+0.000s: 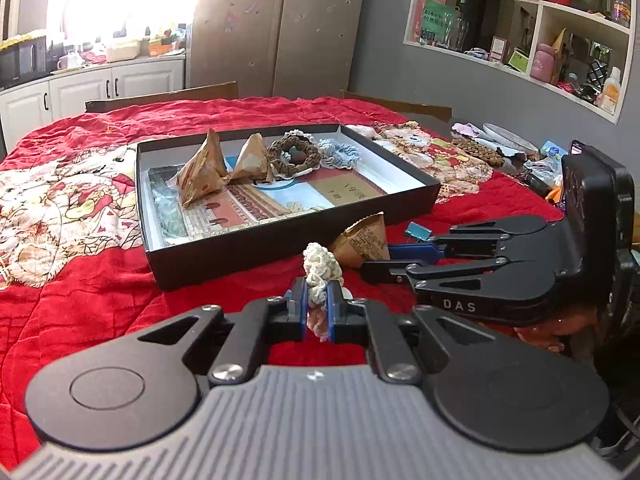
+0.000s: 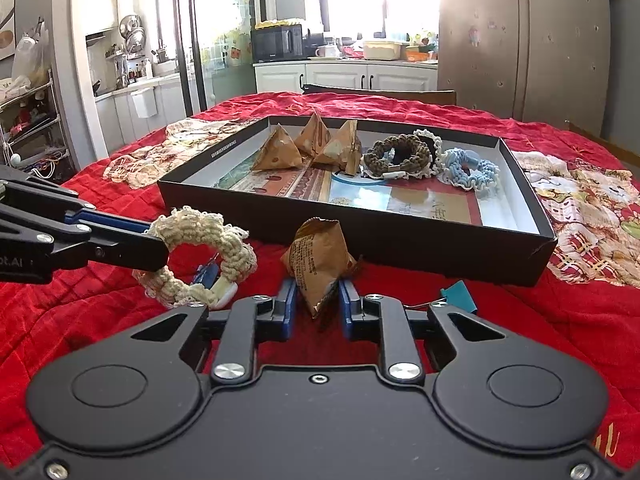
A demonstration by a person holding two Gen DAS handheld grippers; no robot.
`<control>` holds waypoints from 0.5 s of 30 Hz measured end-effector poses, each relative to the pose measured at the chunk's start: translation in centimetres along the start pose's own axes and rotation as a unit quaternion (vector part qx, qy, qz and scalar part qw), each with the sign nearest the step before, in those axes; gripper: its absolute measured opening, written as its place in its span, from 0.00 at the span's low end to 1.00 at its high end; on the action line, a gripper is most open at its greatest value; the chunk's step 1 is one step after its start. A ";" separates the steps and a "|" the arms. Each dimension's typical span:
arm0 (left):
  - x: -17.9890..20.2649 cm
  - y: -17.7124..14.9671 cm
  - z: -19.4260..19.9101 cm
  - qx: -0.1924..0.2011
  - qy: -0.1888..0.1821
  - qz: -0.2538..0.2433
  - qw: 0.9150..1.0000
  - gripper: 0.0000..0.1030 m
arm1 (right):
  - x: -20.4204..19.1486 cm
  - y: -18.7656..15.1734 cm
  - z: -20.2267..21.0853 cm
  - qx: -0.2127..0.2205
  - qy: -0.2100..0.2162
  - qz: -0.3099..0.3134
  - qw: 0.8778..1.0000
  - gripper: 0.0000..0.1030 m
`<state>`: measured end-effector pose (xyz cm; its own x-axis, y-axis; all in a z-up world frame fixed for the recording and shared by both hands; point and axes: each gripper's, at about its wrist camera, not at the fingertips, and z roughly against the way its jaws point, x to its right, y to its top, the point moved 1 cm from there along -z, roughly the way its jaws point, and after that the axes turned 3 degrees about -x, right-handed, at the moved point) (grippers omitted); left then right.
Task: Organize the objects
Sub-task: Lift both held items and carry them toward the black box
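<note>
In the left wrist view my left gripper (image 1: 318, 288) is shut on a cream crochet ring (image 1: 322, 258), held just above the red cover. The right wrist view has the same ring (image 2: 204, 256) hanging from the left gripper (image 2: 160, 246). My right gripper (image 2: 316, 300) is shut on a brown pyramid packet (image 2: 320, 256), with its pads against both sides. From the left the right gripper (image 1: 376, 258) reaches the packet (image 1: 360, 236). Behind both lies a shallow black box (image 2: 360, 232) holding 3 brown packets (image 2: 278, 152), a brown ring (image 2: 396, 152) and a blue ring (image 2: 468, 172).
A teal binder clip (image 2: 458, 300) lies on the red quilted cover (image 2: 100, 312) right of my right gripper. Patterned cloth patches (image 2: 592, 220) flank the box. Loose clutter (image 1: 500, 148) sits at the table's far right. Chair backs (image 1: 160, 96) stand behind the table.
</note>
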<state>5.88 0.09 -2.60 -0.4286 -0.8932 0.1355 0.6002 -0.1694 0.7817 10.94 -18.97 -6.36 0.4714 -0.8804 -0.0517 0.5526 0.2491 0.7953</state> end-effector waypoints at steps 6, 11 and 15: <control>0.3 0.3 0.2 0.005 -0.002 -0.004 1.000 0.11 | 0.0 0.0 0.4 0.007 0.001 -0.001 1.000 0.19; 0.6 0.6 0.6 0.013 -0.003 -0.007 1.000 0.11 | -0.2 0.0 0.8 0.011 0.004 0.001 1.000 0.19; 0.8 0.9 0.9 0.016 0.000 -0.010 1.000 0.11 | -0.3 -0.1 1.4 0.015 0.006 0.001 1.000 0.19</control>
<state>5.47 -0.41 -1.26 -0.4403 -0.8897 0.1204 0.5697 -0.1733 0.8034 9.84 -19.31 -5.56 0.4810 -0.8748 -0.0573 0.5305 0.2384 0.8135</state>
